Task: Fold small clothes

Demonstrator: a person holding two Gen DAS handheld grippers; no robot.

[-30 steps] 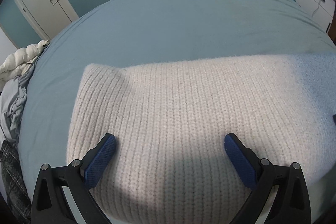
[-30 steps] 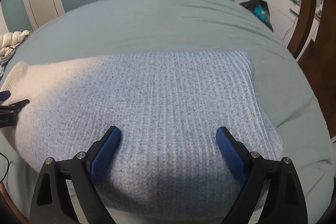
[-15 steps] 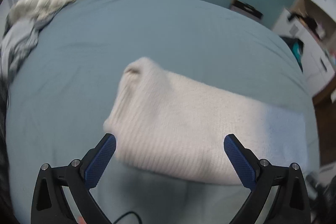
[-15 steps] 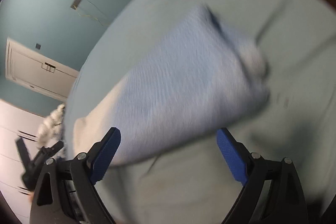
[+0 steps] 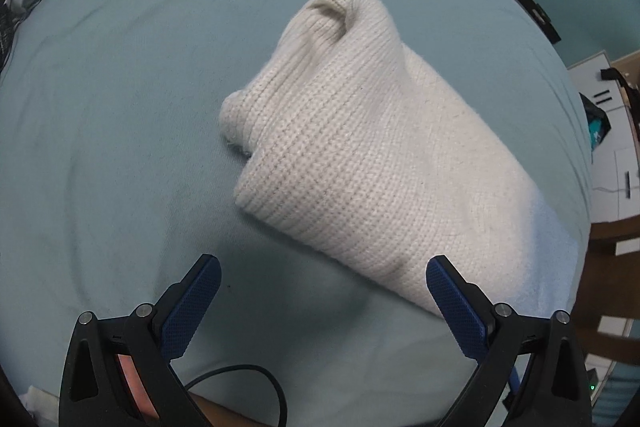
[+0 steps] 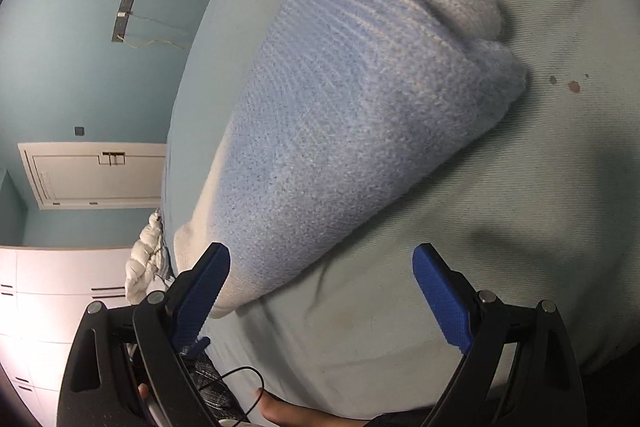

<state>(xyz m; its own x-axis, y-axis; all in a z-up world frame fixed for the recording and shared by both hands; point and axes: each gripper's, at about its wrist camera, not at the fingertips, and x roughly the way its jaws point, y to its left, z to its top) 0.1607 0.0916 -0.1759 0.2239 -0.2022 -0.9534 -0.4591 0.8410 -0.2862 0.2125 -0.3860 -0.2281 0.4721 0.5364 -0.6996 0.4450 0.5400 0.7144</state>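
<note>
I am holding my left gripper [image 5: 323, 281] with its blue pads spread wide and nothing between them, hovering over bare sheet just beside the near edge of the folded knit sweater [image 5: 360, 151]. My right gripper [image 6: 321, 269] is likewise gaping apart and gripping nothing; its left pad is sitting in front of the sweater's near corner, and I cannot tell whether it is touching the wool. The sweater is lying as a thick folded bundle on the pale blue bed sheet [image 5: 120, 107], cream at the end my left gripper is facing and light blue [image 6: 340, 115] at the end my right one is facing. A thin black cable [image 5: 256, 383] is curling across the sheet below my left gripper. Beyond the bed, a teal wall [image 6: 72, 27] and a white door [image 6: 96, 175] are showing.
</note>
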